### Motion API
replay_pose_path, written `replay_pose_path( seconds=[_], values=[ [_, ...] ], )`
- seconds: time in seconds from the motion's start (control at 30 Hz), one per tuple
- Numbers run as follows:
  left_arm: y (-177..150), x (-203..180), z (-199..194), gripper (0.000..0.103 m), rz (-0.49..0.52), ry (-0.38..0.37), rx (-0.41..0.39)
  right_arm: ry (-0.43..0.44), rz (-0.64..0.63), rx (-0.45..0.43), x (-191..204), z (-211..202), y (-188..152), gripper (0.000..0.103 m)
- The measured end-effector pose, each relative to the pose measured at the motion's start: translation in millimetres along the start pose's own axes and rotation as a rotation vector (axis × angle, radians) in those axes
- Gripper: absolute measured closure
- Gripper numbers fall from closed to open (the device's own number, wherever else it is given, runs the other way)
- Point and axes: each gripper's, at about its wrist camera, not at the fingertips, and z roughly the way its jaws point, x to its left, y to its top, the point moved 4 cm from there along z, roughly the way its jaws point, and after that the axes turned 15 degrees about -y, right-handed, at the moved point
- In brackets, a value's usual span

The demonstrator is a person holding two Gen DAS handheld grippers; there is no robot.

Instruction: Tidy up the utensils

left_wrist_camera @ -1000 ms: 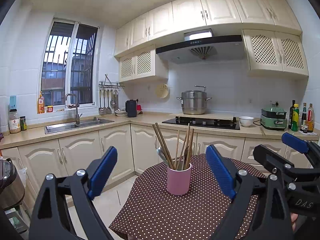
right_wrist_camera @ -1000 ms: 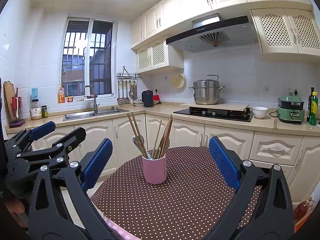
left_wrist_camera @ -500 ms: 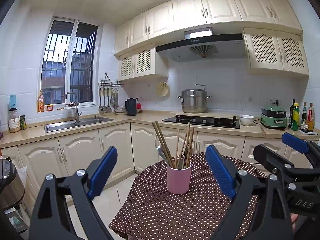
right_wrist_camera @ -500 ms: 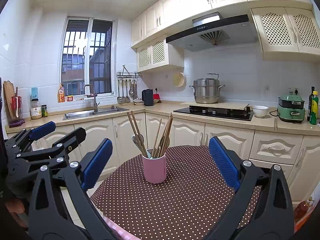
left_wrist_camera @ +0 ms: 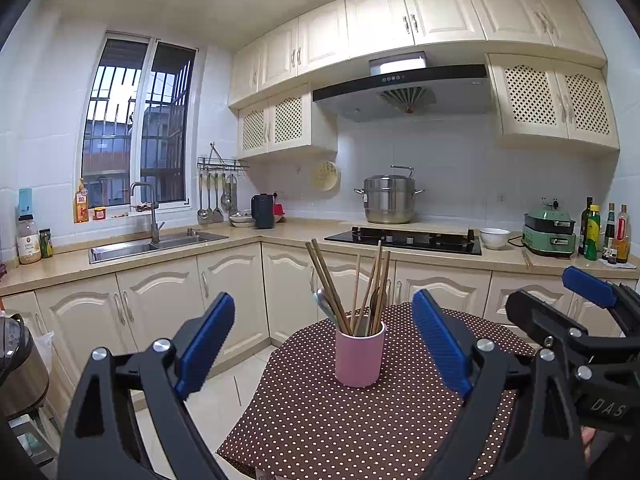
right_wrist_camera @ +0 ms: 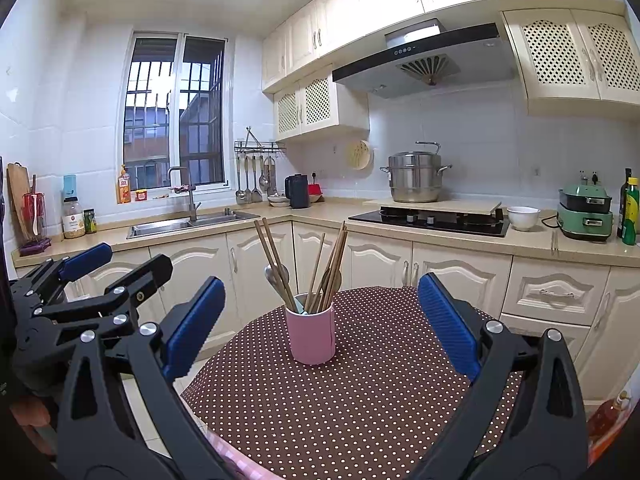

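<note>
A pink cup (left_wrist_camera: 359, 358) (right_wrist_camera: 311, 335) stands upright on a round table with a brown polka-dot cloth (left_wrist_camera: 360, 420) (right_wrist_camera: 360, 392). Several wooden chopsticks (left_wrist_camera: 328, 286) (right_wrist_camera: 276, 262) and metal spoons (left_wrist_camera: 325, 307) (right_wrist_camera: 273, 275) stick up out of it. My left gripper (left_wrist_camera: 322, 344) hovers open in front of the cup, which shows between the blue pads without touching them. My right gripper (right_wrist_camera: 322, 326) is also open and empty, at about the same distance from the cup. Each gripper shows at the edge of the other's view.
Cream kitchen cabinets and a beige counter (left_wrist_camera: 248, 238) run behind the table, with a sink (left_wrist_camera: 152, 242), a black hob (left_wrist_camera: 404, 238), a steel pot (left_wrist_camera: 389, 199), a white bowl (left_wrist_camera: 495, 237), a green appliance (left_wrist_camera: 550, 232) and bottles (left_wrist_camera: 596, 232). A cooker (left_wrist_camera: 18, 364) stands at the left.
</note>
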Motion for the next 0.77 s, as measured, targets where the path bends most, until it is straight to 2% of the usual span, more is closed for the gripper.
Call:
replay_pose_path(
  seconds=[0.53, 0.77],
  values=[
    [-1, 1, 7, 0.015, 0.011, 0.013, 0.012, -0.002, 0.001, 0.019, 0, 9, -4, 0.008],
    [-11, 4, 24, 0.015, -0.004, 0.01, 0.062, 0.005, 0.008, 0.069, 0, 25, -16, 0.008]
  ],
)
